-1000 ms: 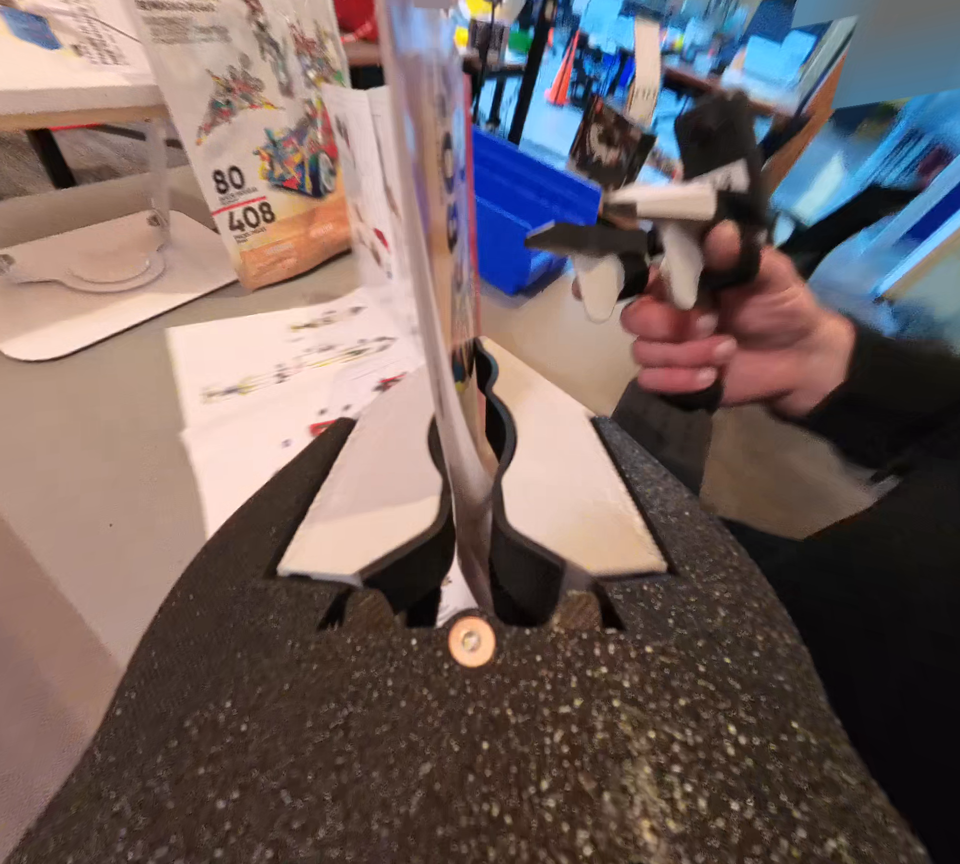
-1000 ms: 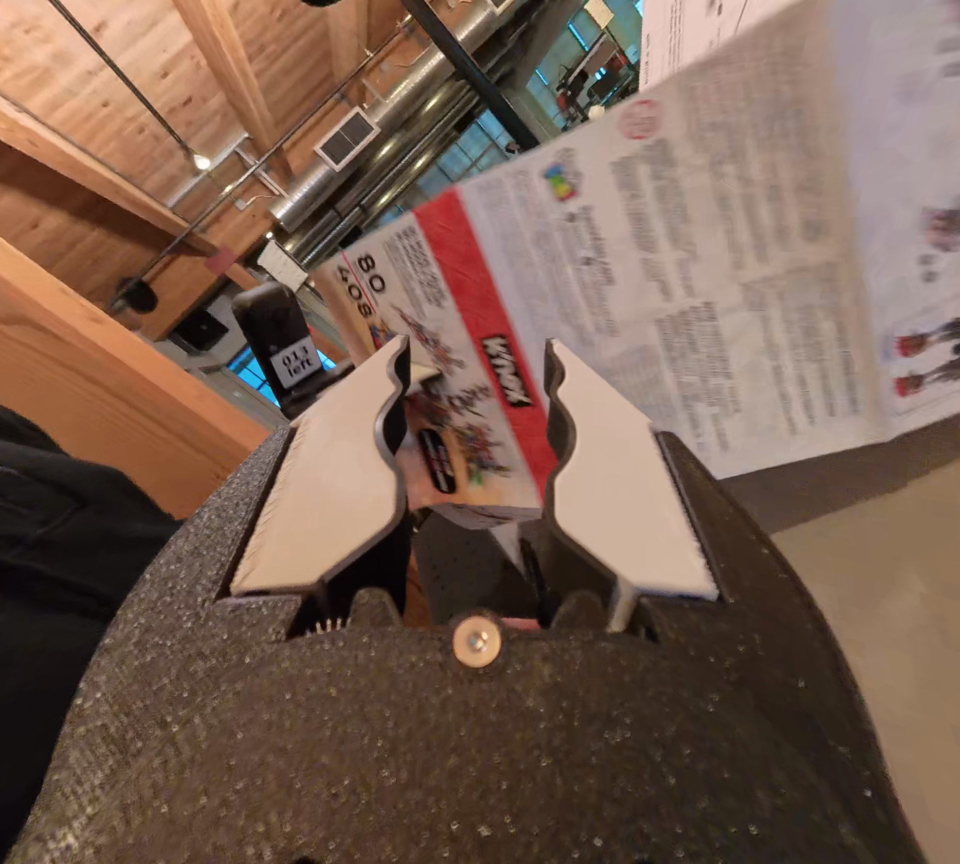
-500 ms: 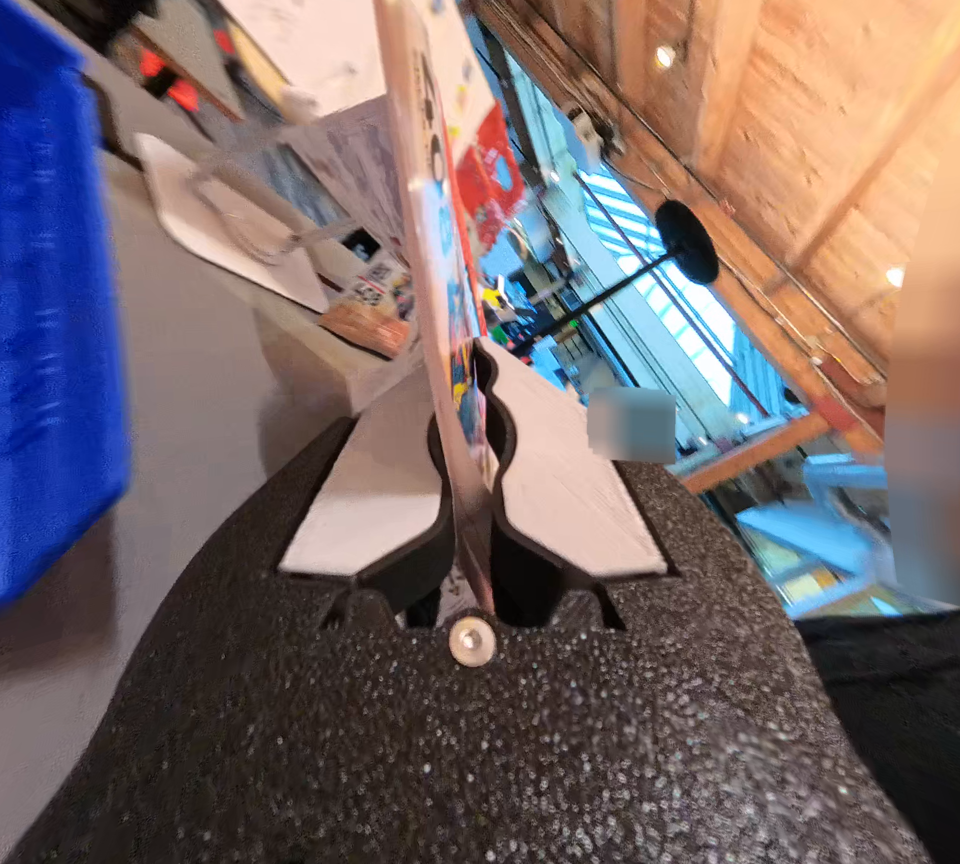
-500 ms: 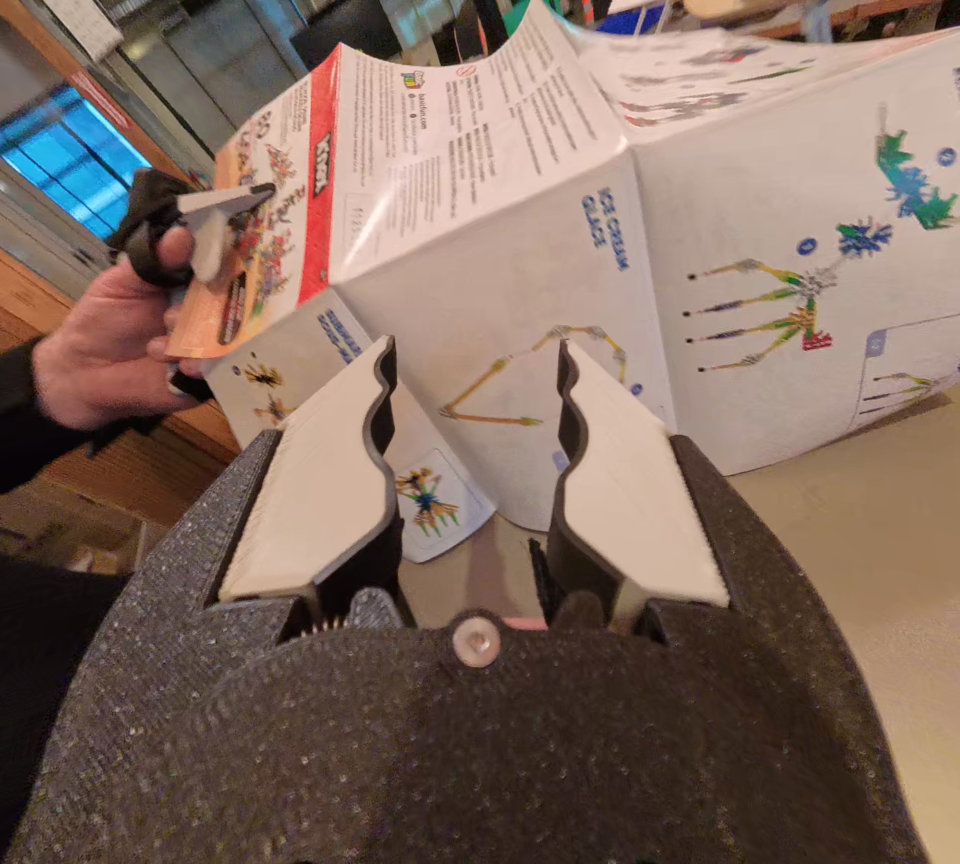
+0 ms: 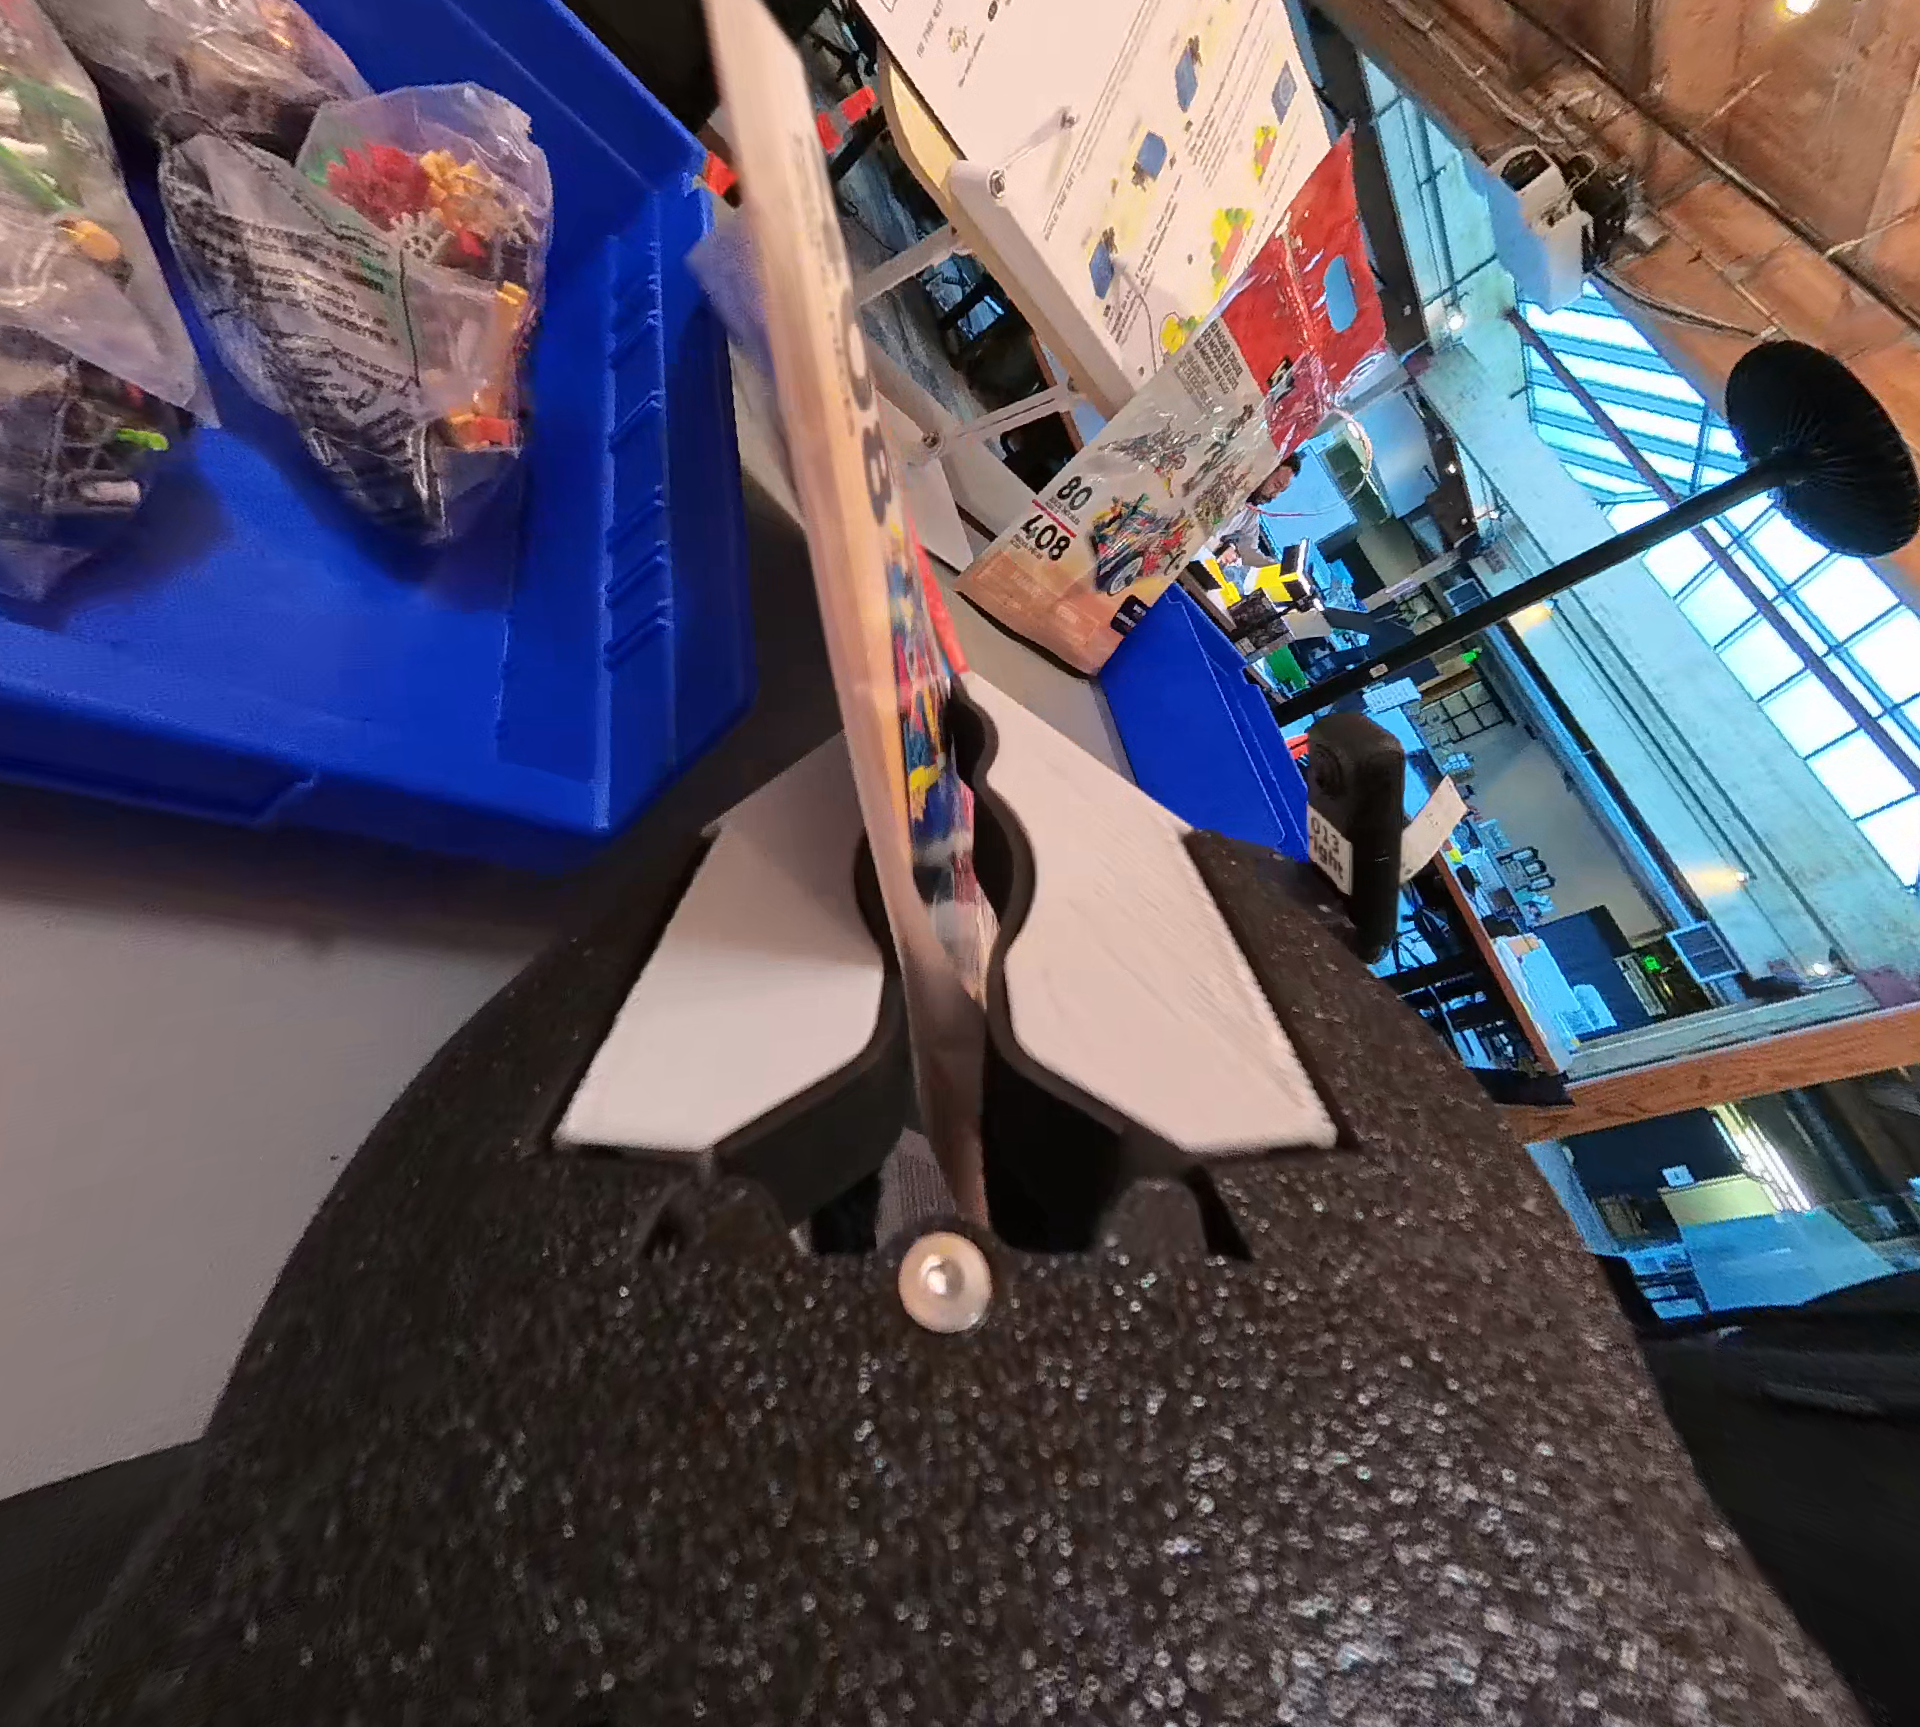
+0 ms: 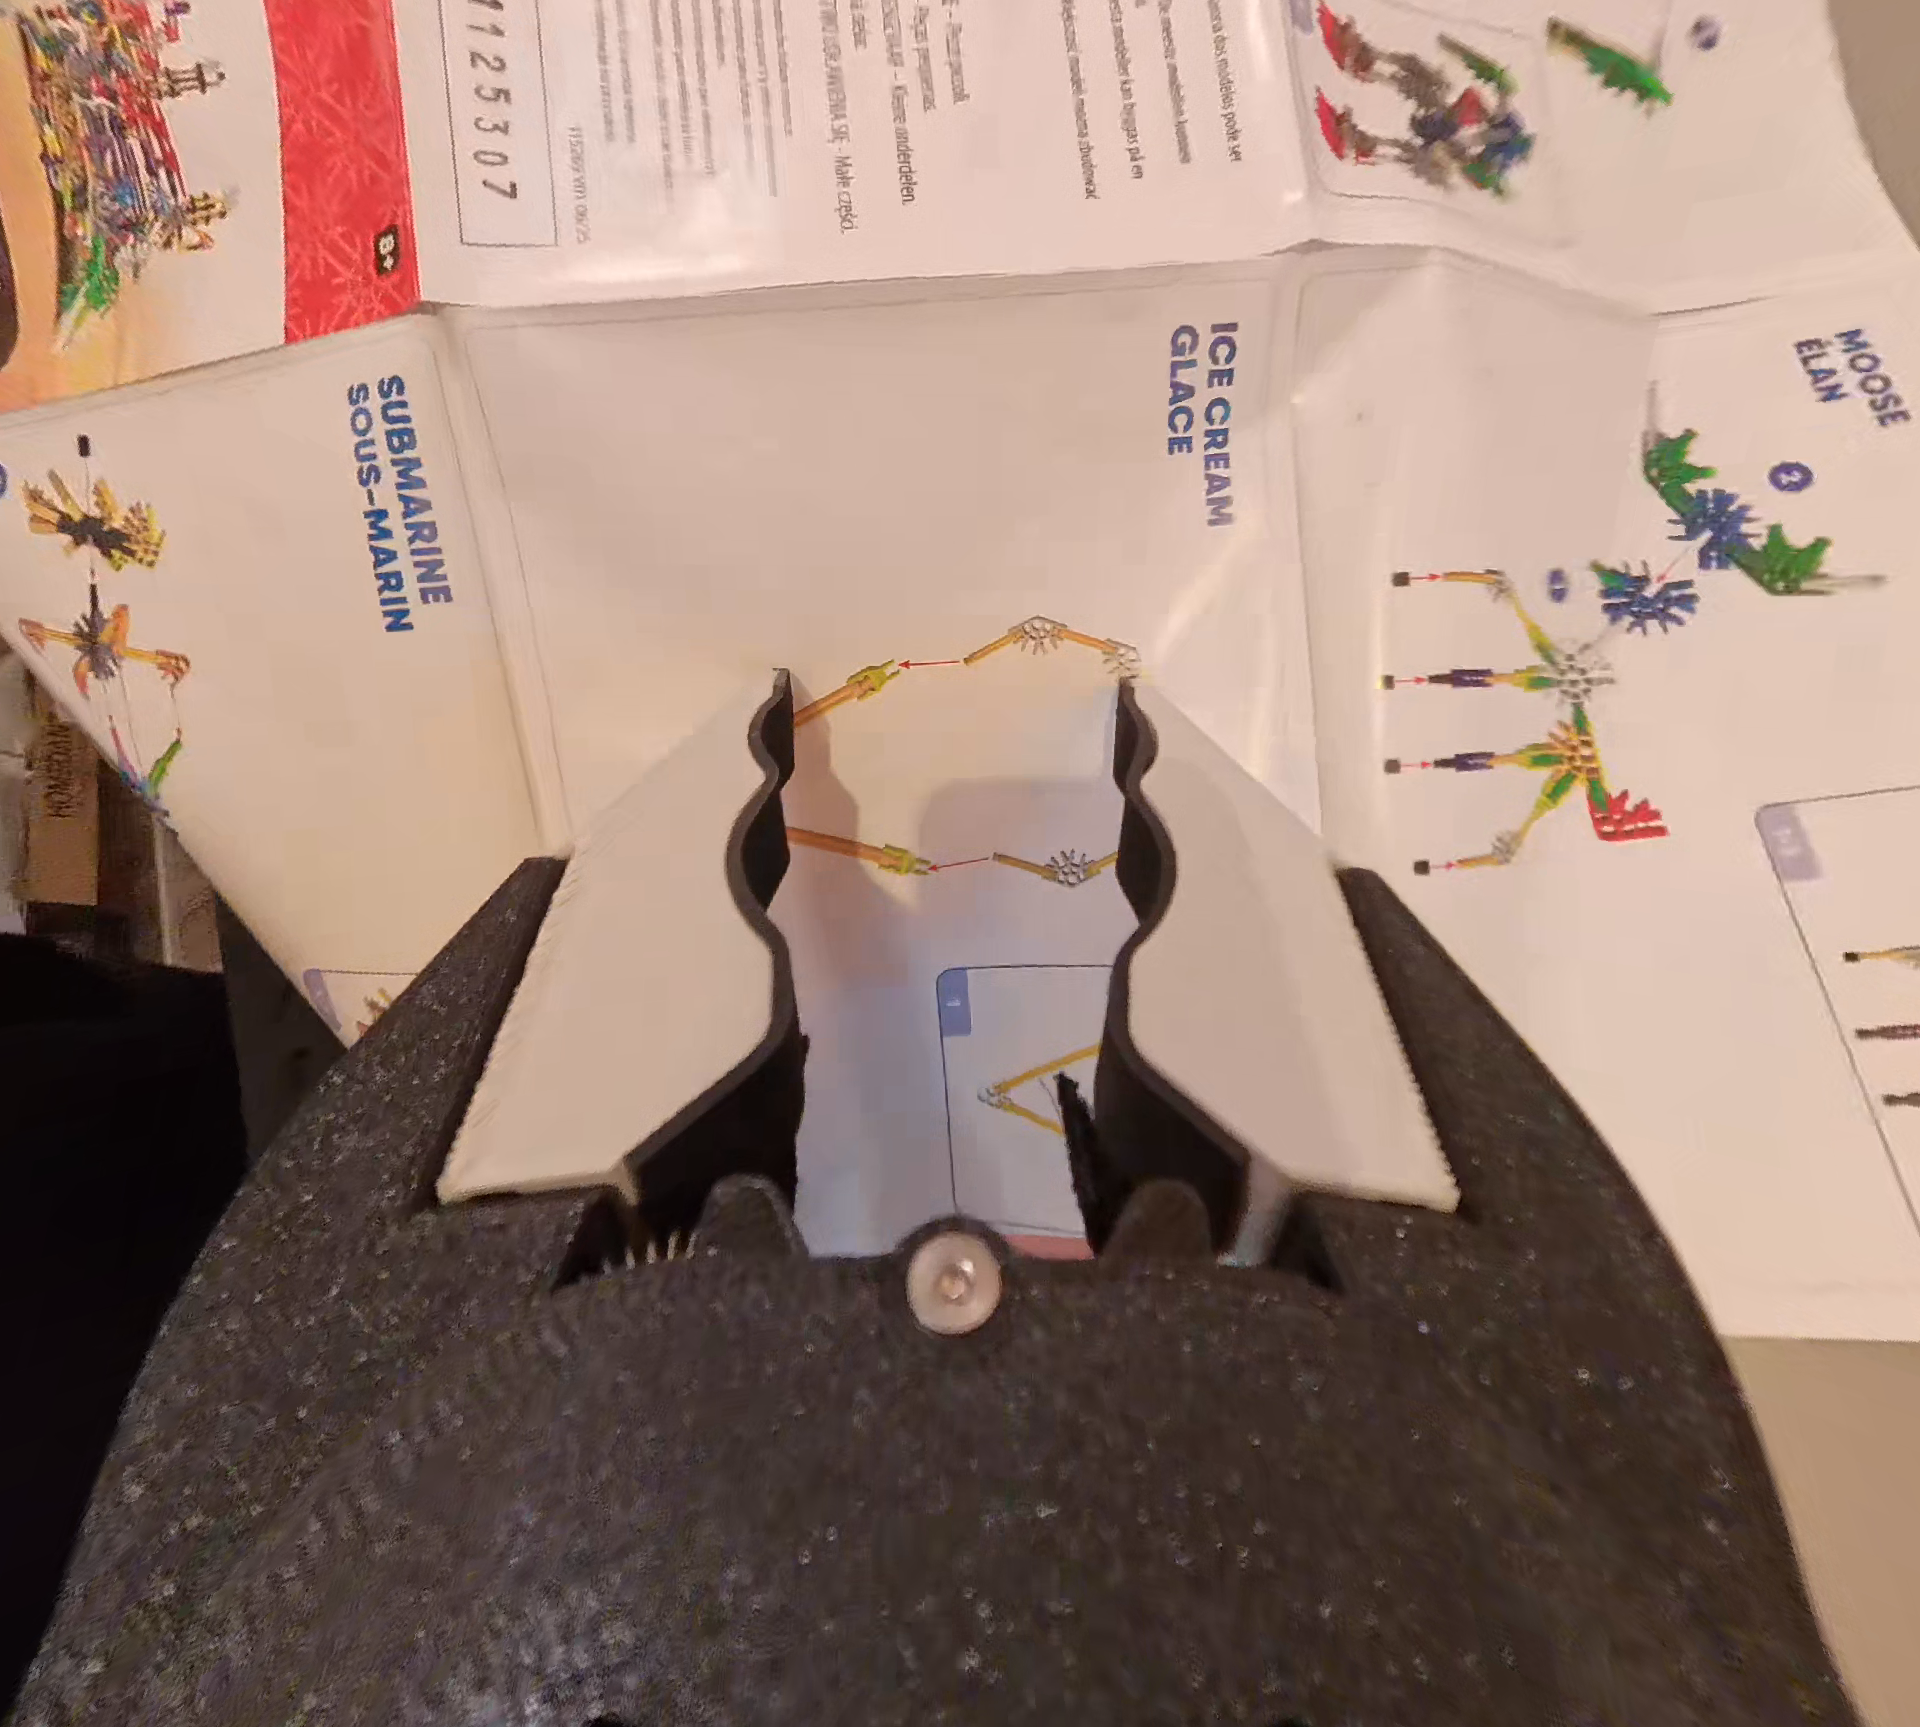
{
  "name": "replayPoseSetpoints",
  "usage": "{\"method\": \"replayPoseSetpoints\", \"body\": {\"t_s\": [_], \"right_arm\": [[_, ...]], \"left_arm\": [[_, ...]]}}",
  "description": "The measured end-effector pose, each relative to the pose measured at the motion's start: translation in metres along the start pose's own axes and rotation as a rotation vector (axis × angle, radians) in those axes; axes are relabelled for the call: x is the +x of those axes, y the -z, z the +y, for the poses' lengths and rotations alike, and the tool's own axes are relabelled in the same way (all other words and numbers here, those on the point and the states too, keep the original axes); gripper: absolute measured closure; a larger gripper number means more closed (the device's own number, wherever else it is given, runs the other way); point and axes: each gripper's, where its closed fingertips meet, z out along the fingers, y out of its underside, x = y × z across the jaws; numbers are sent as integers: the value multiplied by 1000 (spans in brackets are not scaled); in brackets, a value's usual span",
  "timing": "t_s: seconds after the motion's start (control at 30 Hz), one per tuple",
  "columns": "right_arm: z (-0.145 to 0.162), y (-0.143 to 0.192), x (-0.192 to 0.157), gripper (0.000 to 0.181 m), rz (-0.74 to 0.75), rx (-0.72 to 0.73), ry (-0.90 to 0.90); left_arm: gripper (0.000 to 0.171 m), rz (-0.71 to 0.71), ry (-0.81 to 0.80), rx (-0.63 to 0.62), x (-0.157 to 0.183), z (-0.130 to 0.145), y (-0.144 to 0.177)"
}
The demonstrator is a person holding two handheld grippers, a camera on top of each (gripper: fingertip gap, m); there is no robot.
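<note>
Left gripper (image 5: 940, 856) pinches large folded printed instruction sheet (image 5: 821, 389) edge-on, 12 o'clock. Right gripper (image 6: 951, 690) spread, sheet (image 6: 935, 451) just ahead. I expect thin paper may tear or slip under one-edge pinch.

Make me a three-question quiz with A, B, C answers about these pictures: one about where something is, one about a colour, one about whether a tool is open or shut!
1. Where are the clear bags of small pieces?
A. In the bin
B. On the floor
C. On a chair

2. What colour is the bin?
A. Green
B. Blue
C. Yellow

3. How is the right tool?
A. Shut on a bag
B. Shut on a pen
C. Open

Answers:
1 A, the bags sit inside its walls.
2 B, its walls are bright blue.
3 C, its fingers stand apart over the unfolded instruction sheet, gripping nothing.
</note>
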Motion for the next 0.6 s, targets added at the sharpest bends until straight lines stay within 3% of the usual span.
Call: {"method": "replayPoseSetpoints", "body": {"t_s": [0.1,0.27,0.37,0.47,0.6], "right_arm": [[1,9,7,121,9,29,-34],[9,16,17,122,6,44,-78],[11,15,17,122,14,41,-63],[12,14,18,122,16,50,-66],[13,13,18,122,9,52,-68]], "left_arm": [[171,-4,-16,-12,1,2,-1],[131,75,7,-36,11,9,0],[118,103,51,-114,11,32,4],[118,142,104,-211,14,63,10],[143,196,161,-286,24,90,12]]}}
